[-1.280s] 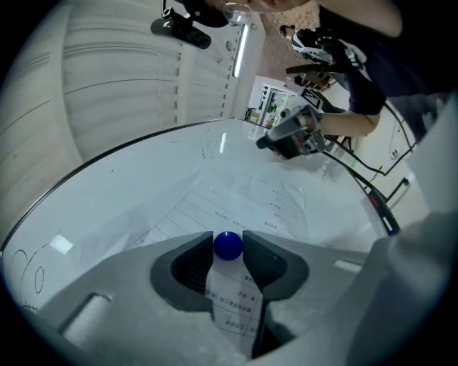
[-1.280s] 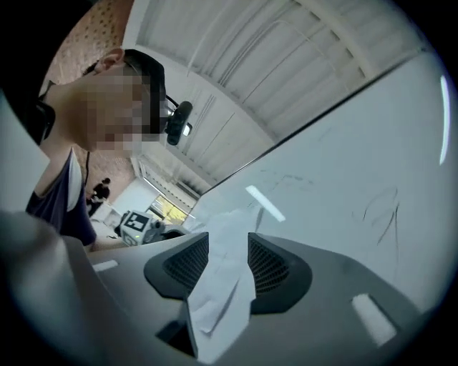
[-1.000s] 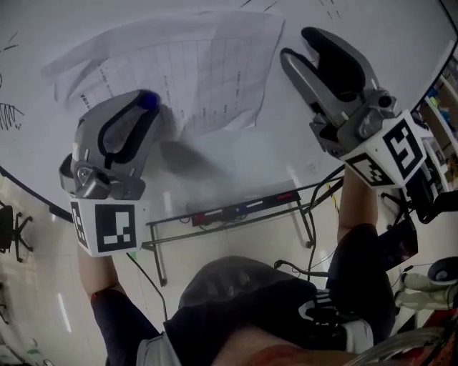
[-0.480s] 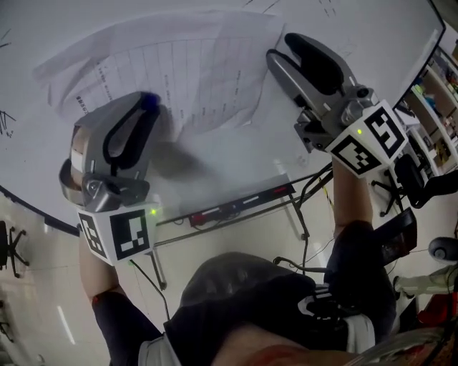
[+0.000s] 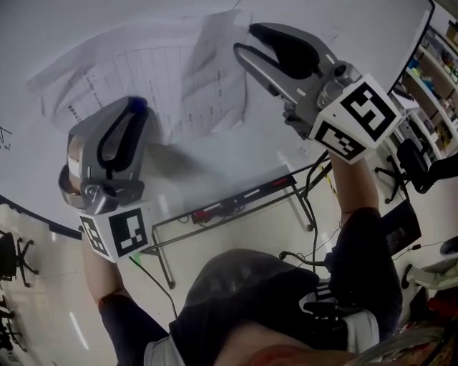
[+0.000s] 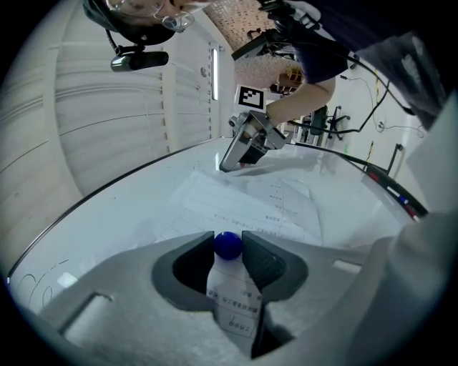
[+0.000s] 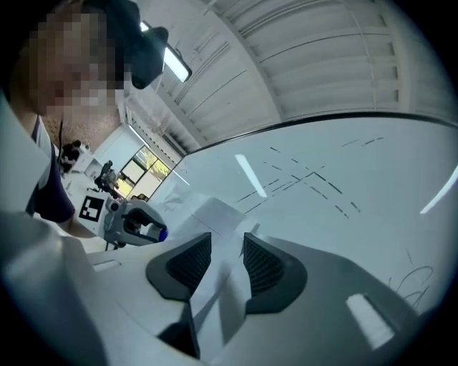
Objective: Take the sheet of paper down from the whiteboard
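On the whiteboard (image 5: 64,21), a printed paper (image 5: 122,71) lies creased against the surface, between the two grippers. It is a ruled form with lines of small print too small to read.

Left: the left gripper (image 5: 134,113) points at the paper's near left corner. Its fingers pinch a round blue magnet (image 6: 228,245), which touches both pads at their tips. A strip of the paper runs back between the jaws beneath the magnet.

Right: the right gripper (image 5: 247,39) reaches to the paper's right edge, which stands lifted off the board in a fold (image 5: 215,64). Its jaws have just been closing. In the right gripper view the fold stands between the ribbed pads (image 7: 263,266), which remain apart with a gap on either side, not pressing the paper.

Far right: thin pen strokes (image 7: 315,179) mark the bare board beyond the paper.

Near edge: a tray (image 5: 236,204) under the board's rim carries a few small items, one of them red.
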Motion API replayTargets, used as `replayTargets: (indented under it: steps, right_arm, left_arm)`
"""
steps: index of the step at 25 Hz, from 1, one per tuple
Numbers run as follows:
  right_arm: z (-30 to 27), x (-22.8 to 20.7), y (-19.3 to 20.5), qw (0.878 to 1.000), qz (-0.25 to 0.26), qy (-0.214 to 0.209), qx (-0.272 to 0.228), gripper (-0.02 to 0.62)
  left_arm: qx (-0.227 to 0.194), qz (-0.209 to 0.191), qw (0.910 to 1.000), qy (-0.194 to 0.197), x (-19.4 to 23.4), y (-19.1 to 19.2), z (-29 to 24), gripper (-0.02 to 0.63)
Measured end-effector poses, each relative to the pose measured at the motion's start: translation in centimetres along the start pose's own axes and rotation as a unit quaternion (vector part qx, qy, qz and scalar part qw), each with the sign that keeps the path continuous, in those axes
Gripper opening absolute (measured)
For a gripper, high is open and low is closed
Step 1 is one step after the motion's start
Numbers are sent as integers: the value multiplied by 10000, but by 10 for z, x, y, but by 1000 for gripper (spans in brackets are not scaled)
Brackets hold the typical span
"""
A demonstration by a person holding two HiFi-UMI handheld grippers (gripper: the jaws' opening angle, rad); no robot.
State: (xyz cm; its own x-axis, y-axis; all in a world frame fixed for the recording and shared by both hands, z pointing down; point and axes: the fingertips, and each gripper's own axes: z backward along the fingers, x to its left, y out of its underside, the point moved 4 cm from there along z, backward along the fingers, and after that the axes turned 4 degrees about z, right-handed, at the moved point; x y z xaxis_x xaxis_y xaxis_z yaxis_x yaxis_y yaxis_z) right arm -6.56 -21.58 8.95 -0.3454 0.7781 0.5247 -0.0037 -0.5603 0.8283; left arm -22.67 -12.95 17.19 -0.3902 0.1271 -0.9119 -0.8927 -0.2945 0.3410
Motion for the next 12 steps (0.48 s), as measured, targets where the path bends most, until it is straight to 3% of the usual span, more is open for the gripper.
replayTargets:
  steps: [2, 5, 9, 12]
  right_arm:
    - [0, 2, -3, 9995, -231, -165, -113, 85]
    - [-5, 4, -1, 9996, -150, -230, -88, 2]
    - [-11, 14, 1, 9990, -121, -417, -98, 0]
    - [-9, 12, -6, 9994, -111, -286, -142, 0]
  left_arm:
    - [9, 4, 10000, 23, 1, -2, 0, 124]
    - [30, 38, 10000, 28, 1, -2, -1, 124]
    - [71, 40, 10000, 33, 0, 0, 1, 124]
    - [84, 25, 10000, 35, 7, -1, 4, 124]
